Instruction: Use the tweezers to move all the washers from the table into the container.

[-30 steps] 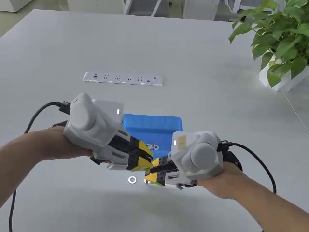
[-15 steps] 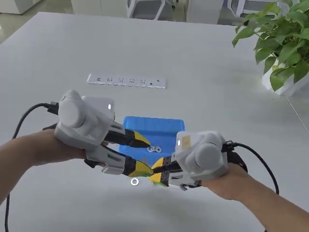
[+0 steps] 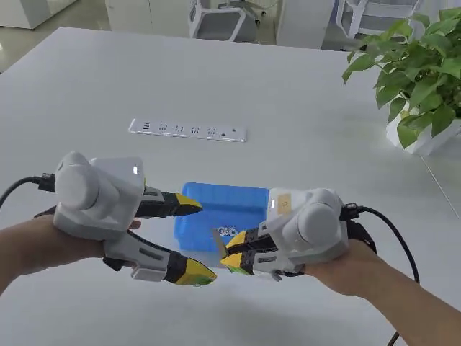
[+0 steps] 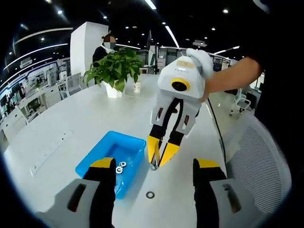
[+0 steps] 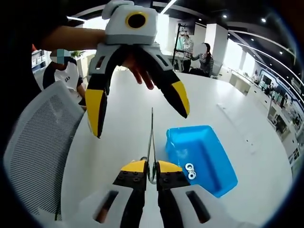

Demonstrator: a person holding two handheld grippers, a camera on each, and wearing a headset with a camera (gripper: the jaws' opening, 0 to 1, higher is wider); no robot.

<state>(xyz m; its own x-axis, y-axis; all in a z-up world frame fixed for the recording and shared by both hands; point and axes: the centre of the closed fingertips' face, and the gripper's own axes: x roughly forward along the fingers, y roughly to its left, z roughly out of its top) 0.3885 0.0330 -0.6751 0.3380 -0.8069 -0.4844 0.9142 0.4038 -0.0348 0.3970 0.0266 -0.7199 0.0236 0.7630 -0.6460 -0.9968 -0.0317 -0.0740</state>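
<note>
My right gripper is shut on thin metal tweezers, which point forward over the table. In the head view the tweezers reach toward the near edge of the blue container, where a few washers lie. One washer lies on the table just below the tweezers' tip. My left gripper stands open, jaws spread wide, facing the right gripper with nothing between them. The container and its washers sit right of the tweezers.
A white power strip lies beyond the container. A potted plant stands at the far right of the grey table. Cables trail from both grippers. A mesh chair and people stand around the table.
My left gripper has spread its jaws wide and drawn back to the left, away from the right gripper. The right gripper stays shut on the tweezers near the container.
</note>
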